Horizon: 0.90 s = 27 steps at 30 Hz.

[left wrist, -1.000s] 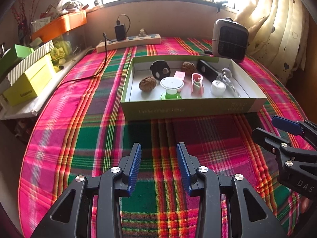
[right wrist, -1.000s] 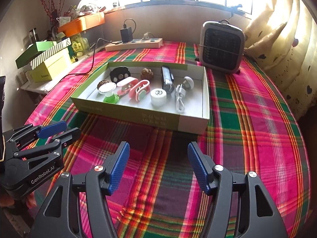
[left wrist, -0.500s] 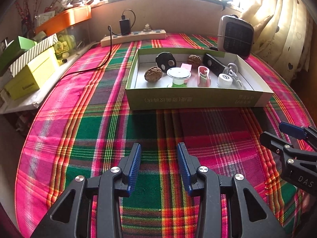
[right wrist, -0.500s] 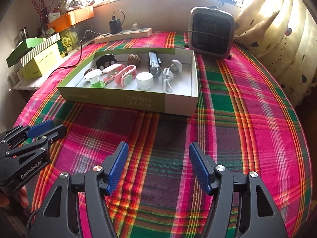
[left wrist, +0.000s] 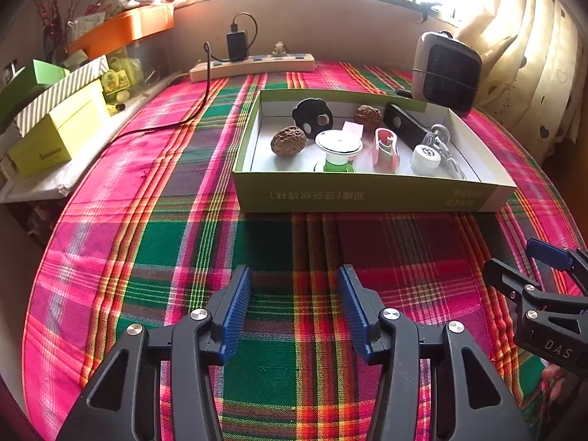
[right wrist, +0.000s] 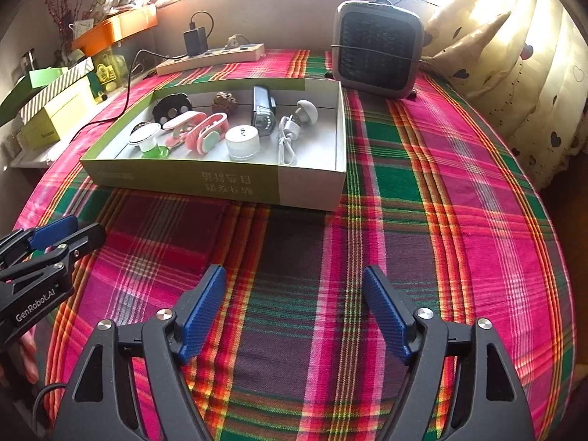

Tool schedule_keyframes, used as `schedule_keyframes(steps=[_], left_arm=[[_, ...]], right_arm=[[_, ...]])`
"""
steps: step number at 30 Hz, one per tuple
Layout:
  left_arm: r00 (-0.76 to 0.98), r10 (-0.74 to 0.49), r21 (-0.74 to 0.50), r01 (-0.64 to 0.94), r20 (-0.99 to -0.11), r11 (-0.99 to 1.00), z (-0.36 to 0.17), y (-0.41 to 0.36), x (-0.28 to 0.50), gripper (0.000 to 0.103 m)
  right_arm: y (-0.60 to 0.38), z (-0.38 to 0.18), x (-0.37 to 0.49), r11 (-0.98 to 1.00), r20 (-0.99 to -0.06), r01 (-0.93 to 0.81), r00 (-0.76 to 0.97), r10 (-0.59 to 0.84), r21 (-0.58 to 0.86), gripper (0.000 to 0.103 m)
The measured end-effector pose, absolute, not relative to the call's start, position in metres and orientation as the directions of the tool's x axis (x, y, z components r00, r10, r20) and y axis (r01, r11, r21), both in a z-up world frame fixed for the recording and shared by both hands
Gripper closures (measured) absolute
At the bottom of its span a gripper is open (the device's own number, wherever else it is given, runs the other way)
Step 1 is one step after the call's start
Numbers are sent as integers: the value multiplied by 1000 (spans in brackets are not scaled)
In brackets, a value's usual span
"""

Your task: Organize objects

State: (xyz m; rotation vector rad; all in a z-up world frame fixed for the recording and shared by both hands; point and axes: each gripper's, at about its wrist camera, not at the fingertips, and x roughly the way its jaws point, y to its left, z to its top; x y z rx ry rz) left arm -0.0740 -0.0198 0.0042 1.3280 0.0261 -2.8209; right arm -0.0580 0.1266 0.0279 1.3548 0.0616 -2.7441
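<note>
Left gripper (left wrist: 294,308) and right gripper (right wrist: 292,310) hover over plaid cloth (right wrist: 459,220), jaws spread wide, nothing held. Beyond: green box (right wrist: 220,183) holding small objects (walnut (left wrist: 288,140), white cap (right wrist: 242,139), cable (right wrist: 286,143)). Farther: heater (right wrist: 376,51).

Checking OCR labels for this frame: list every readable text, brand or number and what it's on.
"GenRobot.AI": side of the left gripper.
"DAS": side of the right gripper.
Chinese print, seen upside down, on the green box front: not readable.
Small word on the yellow box: too blurred.
</note>
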Motion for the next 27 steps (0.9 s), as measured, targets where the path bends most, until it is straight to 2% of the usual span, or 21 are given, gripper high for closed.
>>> schedule_keyframes(steps=[5, 27], left_arm=[[-636, -8, -12, 28, -771, -1000, 4, -20, -75, 50], [-636, -10, -11, 29, -772, -1000, 4, -19, -76, 50]], right_arm=[[128, 28, -60, -997, -797, 79, -602, -46, -2, 20], [128, 27, -61, -997, -799, 72, -600, -40, -4, 18]])
